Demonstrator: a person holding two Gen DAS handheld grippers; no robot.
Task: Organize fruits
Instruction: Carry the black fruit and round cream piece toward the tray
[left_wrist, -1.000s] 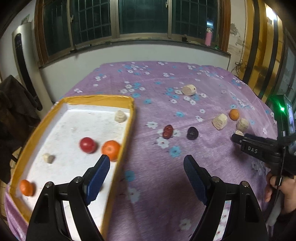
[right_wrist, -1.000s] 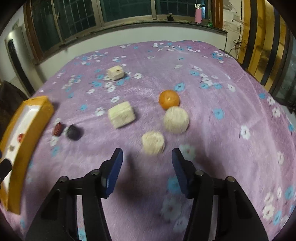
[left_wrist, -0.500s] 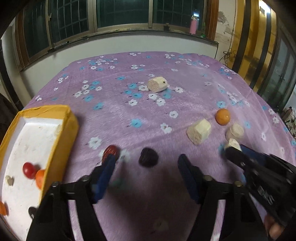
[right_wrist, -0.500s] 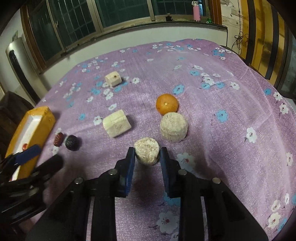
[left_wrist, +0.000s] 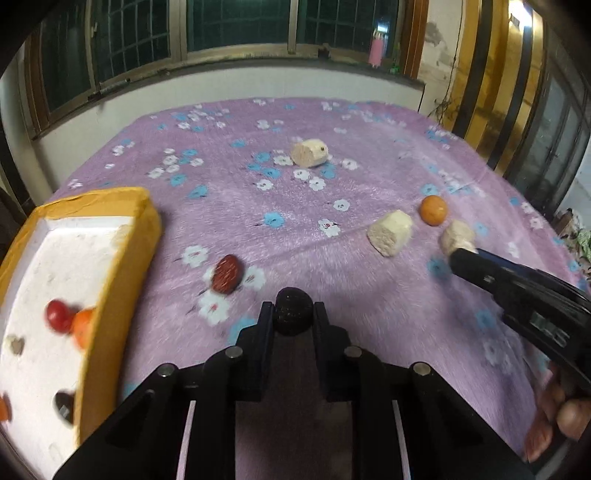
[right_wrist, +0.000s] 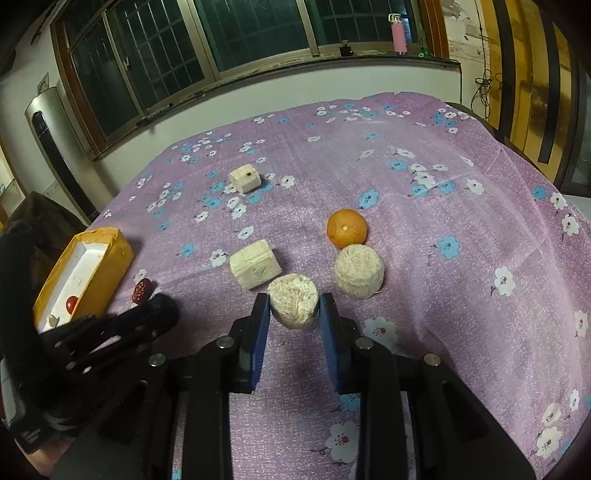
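Observation:
My left gripper (left_wrist: 293, 314) is shut on a dark round fruit (left_wrist: 293, 310) just above the purple cloth. A red date (left_wrist: 227, 274) lies to its left, beside the yellow tray (left_wrist: 122, 258), which holds a red fruit (left_wrist: 57, 315) and an orange one (left_wrist: 83, 326). My right gripper (right_wrist: 293, 308) is shut on a pale round piece (right_wrist: 293, 304), lifted slightly off the cloth. Near it lie a pale block (right_wrist: 255, 267), a second pale round piece (right_wrist: 359, 271) and an orange (right_wrist: 346, 228). The left gripper also shows in the right wrist view (right_wrist: 162, 308).
Another pale chunk (left_wrist: 309, 152) lies farther back on the flowered purple cloth (left_wrist: 258, 206). The right gripper's arm (left_wrist: 517, 291) crosses the right side of the left wrist view. A window and sill with a pink bottle (right_wrist: 399, 31) stand behind the table.
My left gripper moved right from the tray and shut on the dark fruit. My right gripper closed on the pale round piece and raised it slightly.

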